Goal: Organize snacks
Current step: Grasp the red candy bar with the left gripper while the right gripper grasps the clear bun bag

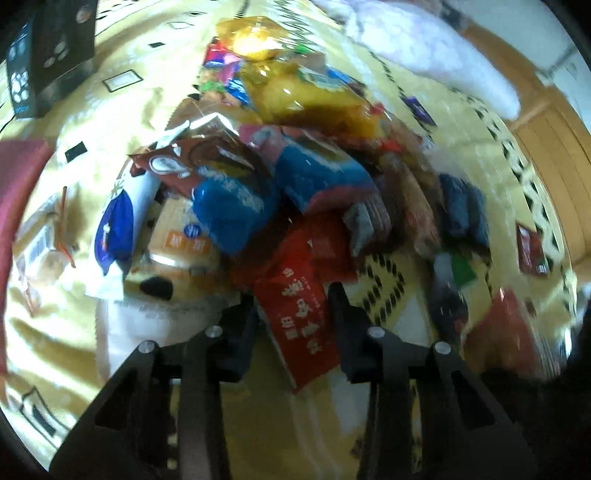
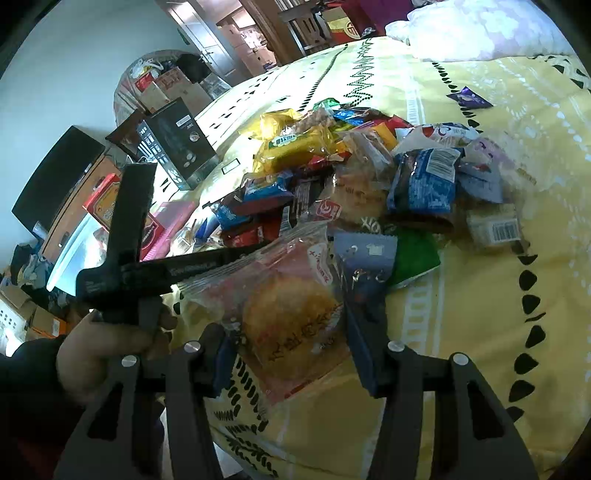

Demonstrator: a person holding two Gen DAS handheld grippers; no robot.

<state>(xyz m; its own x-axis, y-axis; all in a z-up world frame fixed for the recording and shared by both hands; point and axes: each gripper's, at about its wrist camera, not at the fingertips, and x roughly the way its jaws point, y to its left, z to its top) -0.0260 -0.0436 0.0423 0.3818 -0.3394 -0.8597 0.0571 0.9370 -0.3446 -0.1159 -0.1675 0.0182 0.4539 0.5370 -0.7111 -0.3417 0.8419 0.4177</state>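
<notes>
At the bottom of the left wrist view our left gripper (image 1: 295,306) stands with its fingers spread apart, and a red packet with white lettering (image 1: 301,310) lies in the gap between them; the picture is blurred and we cannot tell whether either finger touches it. Just above, toward the middle of that frame, sit two blue packets (image 1: 236,210) and a brown wrapper (image 1: 195,162), with a yellow bag (image 1: 295,92) topping the snack pile (image 1: 280,177) and a black box (image 1: 55,55) in the upper left corner. In the right wrist view our right gripper (image 2: 291,350) is also spread wide around a clear wrapped round pastry (image 2: 291,325) — the packet lies on the yellow patterned bedspread (image 2: 480,332) between the fingers, and we cannot tell whether they press on it. At the lower left of this frame our left hand (image 2: 107,343) grips the handle of the other tool. Beyond the pastry lie a green packet (image 2: 417,258) and a blue crinkled bag (image 2: 424,181), then a yellow bag of cakes (image 2: 295,147), and far off — upper right — a pale floral pillow (image 2: 480,29).
</notes>
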